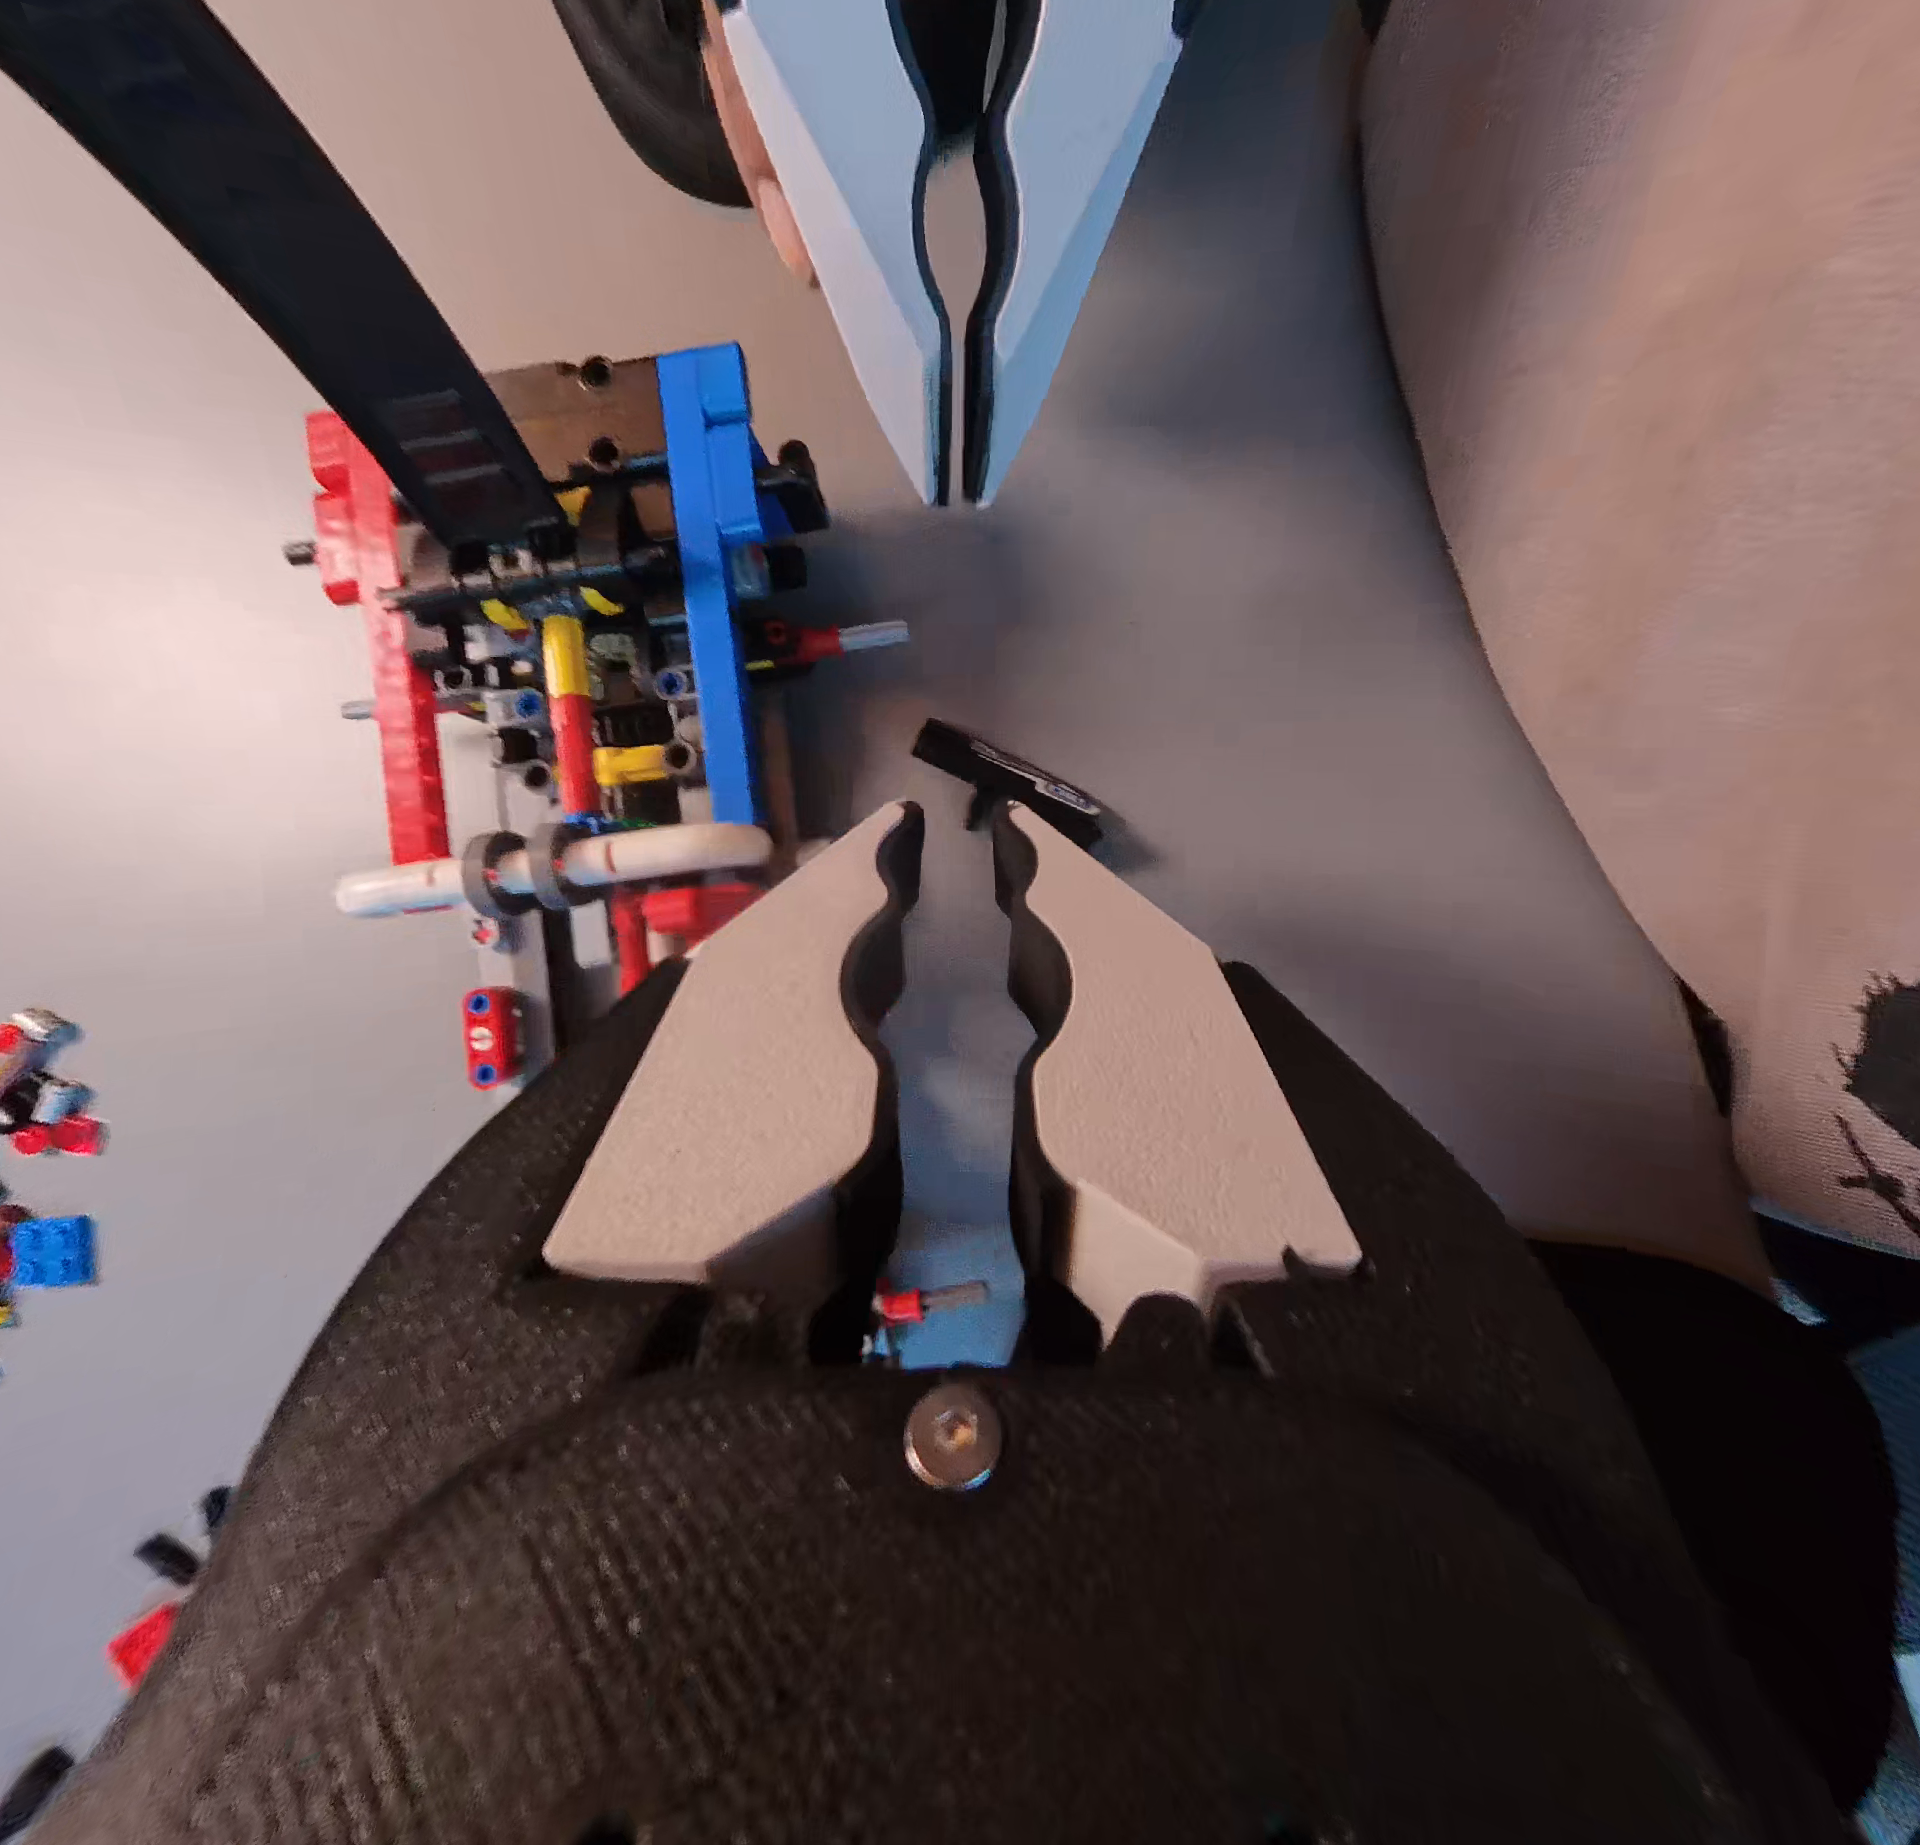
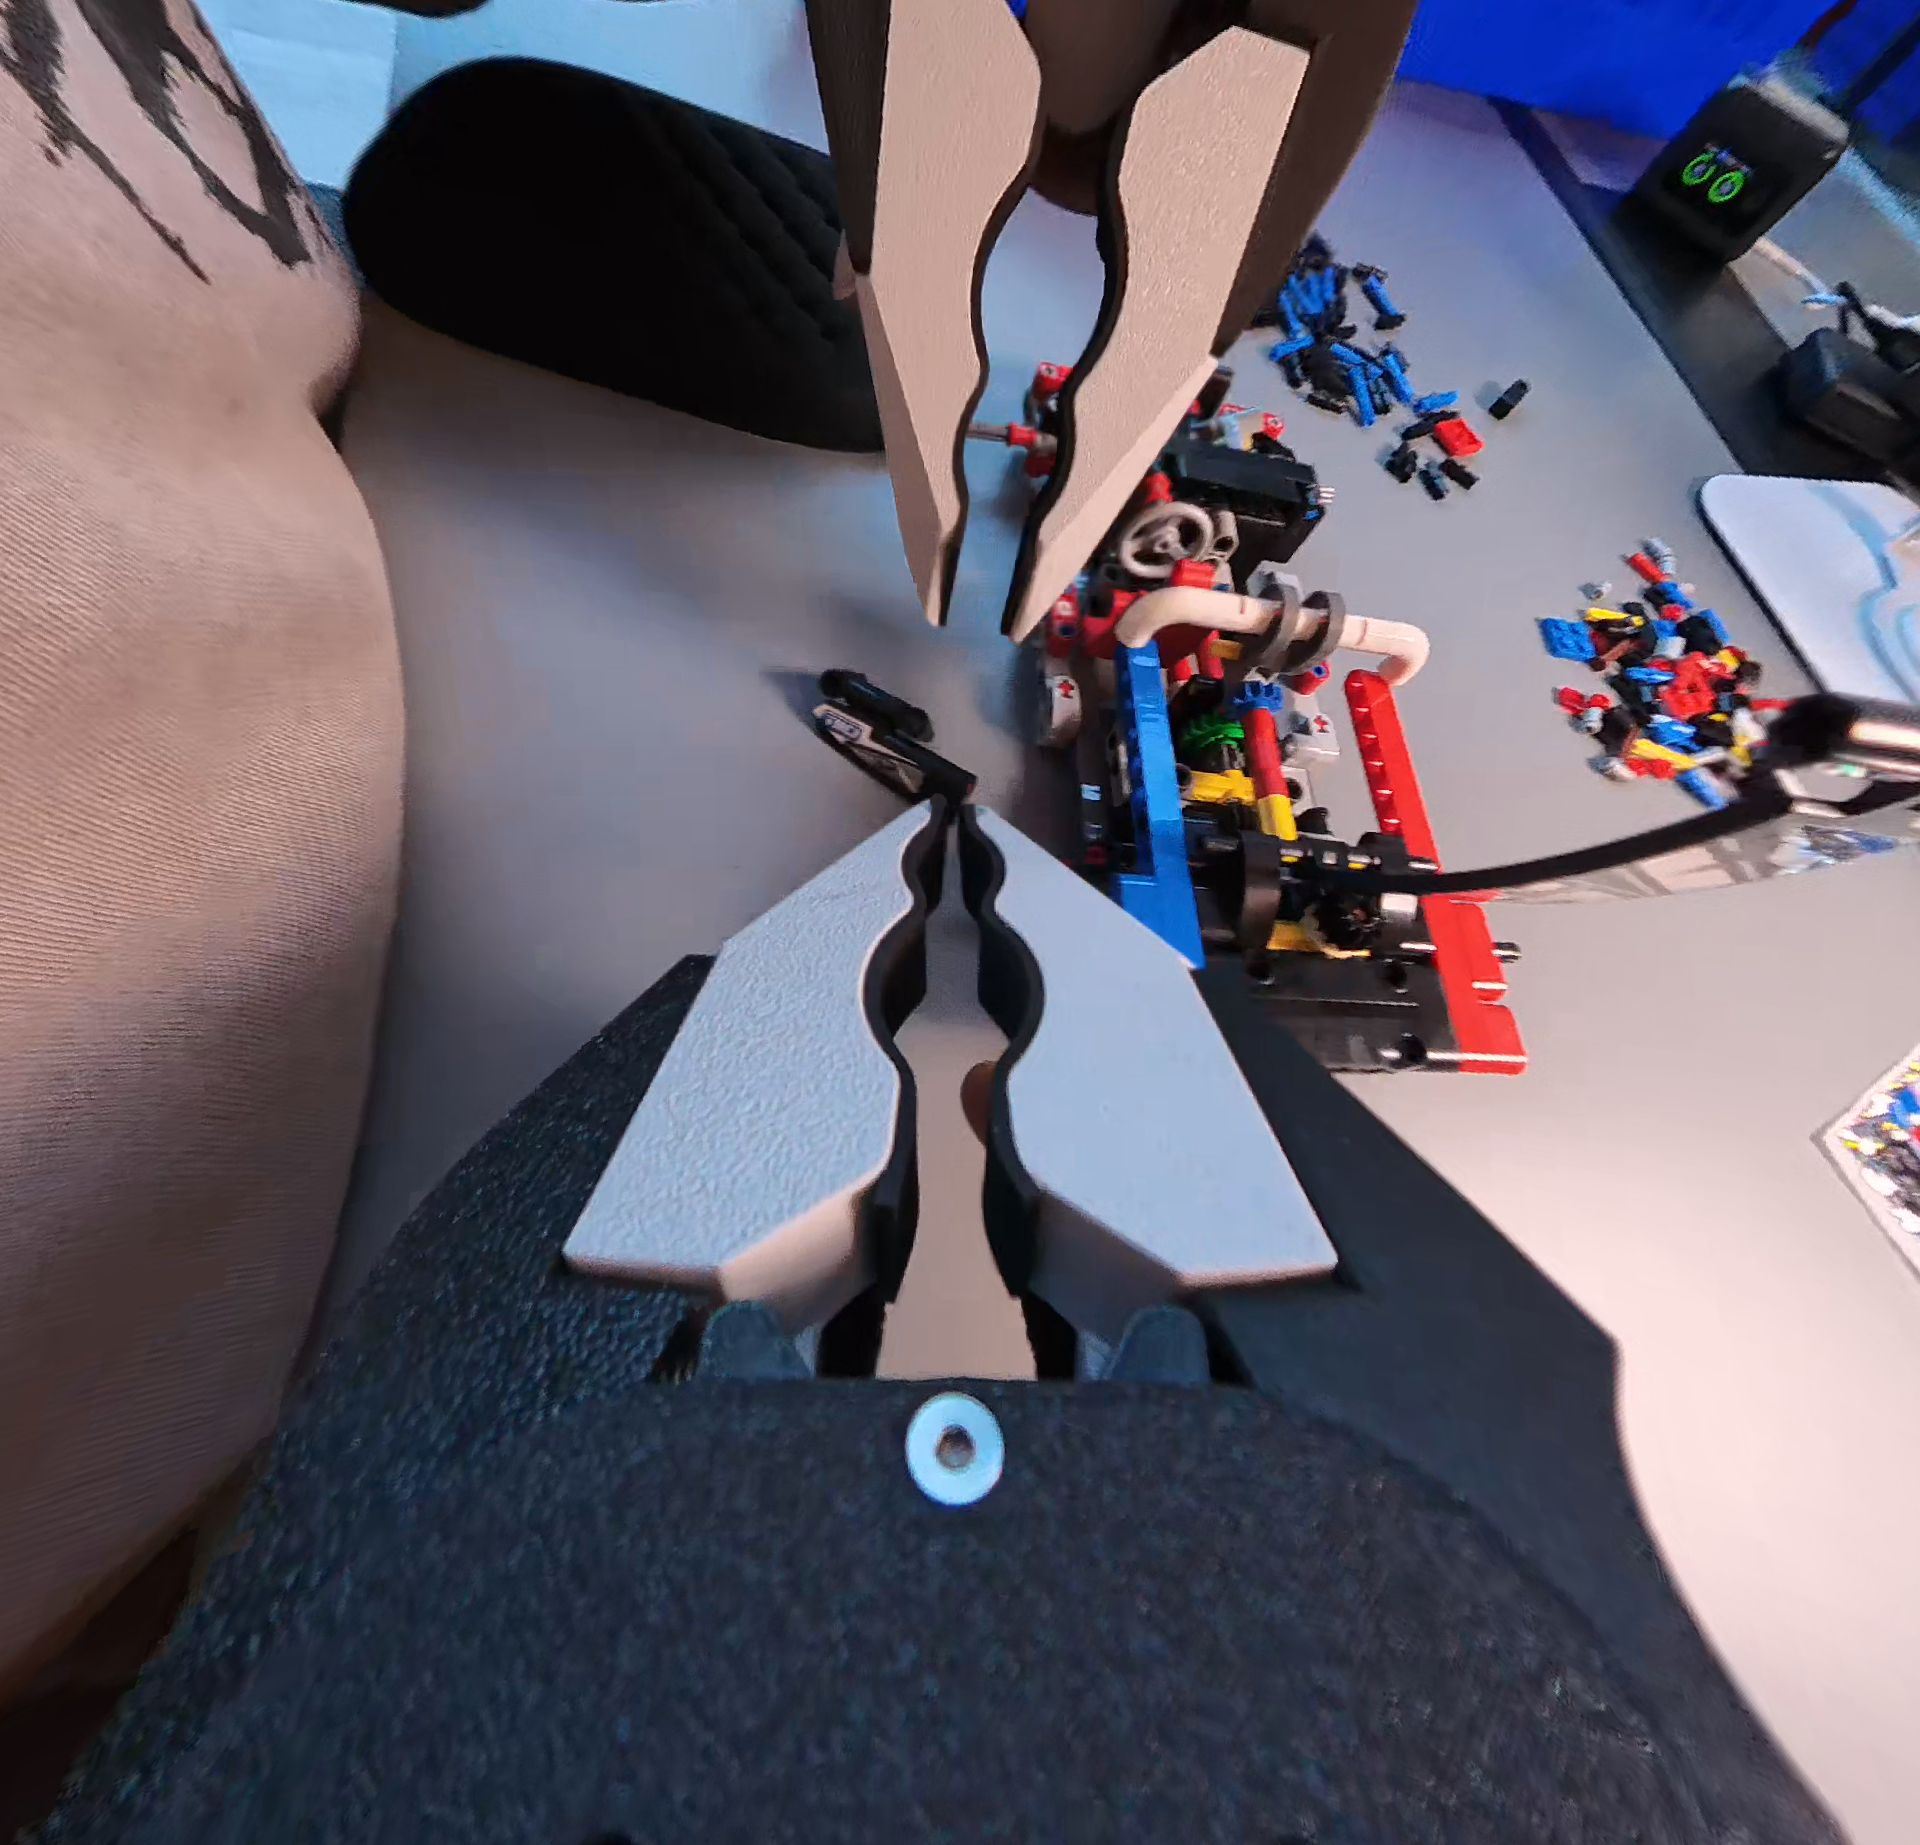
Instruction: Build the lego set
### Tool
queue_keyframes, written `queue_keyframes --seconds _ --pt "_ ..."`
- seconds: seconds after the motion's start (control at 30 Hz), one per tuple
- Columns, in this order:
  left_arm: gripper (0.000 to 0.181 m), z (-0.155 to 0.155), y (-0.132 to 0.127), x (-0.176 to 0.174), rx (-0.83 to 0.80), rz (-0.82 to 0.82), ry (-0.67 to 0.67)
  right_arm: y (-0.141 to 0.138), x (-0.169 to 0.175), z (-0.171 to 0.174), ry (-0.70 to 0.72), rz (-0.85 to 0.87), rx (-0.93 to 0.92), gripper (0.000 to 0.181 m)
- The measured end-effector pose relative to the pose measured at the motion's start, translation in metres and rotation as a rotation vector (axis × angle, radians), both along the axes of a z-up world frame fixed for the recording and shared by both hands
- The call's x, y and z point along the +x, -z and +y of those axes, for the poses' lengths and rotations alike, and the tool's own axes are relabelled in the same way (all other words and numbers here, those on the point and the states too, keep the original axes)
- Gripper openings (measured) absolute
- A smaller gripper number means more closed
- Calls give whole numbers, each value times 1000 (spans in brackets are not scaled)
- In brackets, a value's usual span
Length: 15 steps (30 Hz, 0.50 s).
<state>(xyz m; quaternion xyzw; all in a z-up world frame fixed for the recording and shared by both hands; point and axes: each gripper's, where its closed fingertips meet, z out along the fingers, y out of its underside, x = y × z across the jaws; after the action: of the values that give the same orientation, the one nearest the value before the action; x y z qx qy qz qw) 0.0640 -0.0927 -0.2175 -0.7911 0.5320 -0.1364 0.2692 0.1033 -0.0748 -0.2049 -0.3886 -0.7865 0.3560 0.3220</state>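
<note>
Grey fingers of the right gripper (image 2: 954, 816) are nearly closed, tips meeting at one end of a small black piece (image 2: 883, 730) on the grey table (image 2: 644, 600); whether they pinch it is unclear. Left gripper (image 1: 956, 819) stands partly open, empty, tips just beside the same piece (image 1: 1013, 772). Piece is blurred, shape hard to read. Lego build (image 2: 1278, 819), red and blue beams, lies close by. Only the right wrist view shows the loose parts heap (image 2: 1662, 694).
</note>
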Motion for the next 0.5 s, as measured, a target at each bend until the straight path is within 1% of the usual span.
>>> queue_keyframes --seconds 0.13,0.2,0.27,0.33,0.4,0.43,0.5 --pt "18 -23 13 2 -94 -73 -78 9 4 -19 27 -95 -95 13" --pt "24 -24 23 2 -106 -77 -166 15 4 -18 56 -123 -90 16" --pt "31 -23 29 9 -134 -127 -262 16 3 -14 94 -138 -111 16" --pt "26 -19 32 14 -133 -167 -340 14 2 -12 124 -147 -147 16" --pt "11 -18 39 13 -120 -146 -376 12 3 -10 152 -149 -162 16" --pt "7 -18 41 13 -111 -145 -385 12 3 -9 171 -152 -169 16" --pt "5 -18 39 14 -94 -177 -410 11 4 -10 200 -155 -210 16"
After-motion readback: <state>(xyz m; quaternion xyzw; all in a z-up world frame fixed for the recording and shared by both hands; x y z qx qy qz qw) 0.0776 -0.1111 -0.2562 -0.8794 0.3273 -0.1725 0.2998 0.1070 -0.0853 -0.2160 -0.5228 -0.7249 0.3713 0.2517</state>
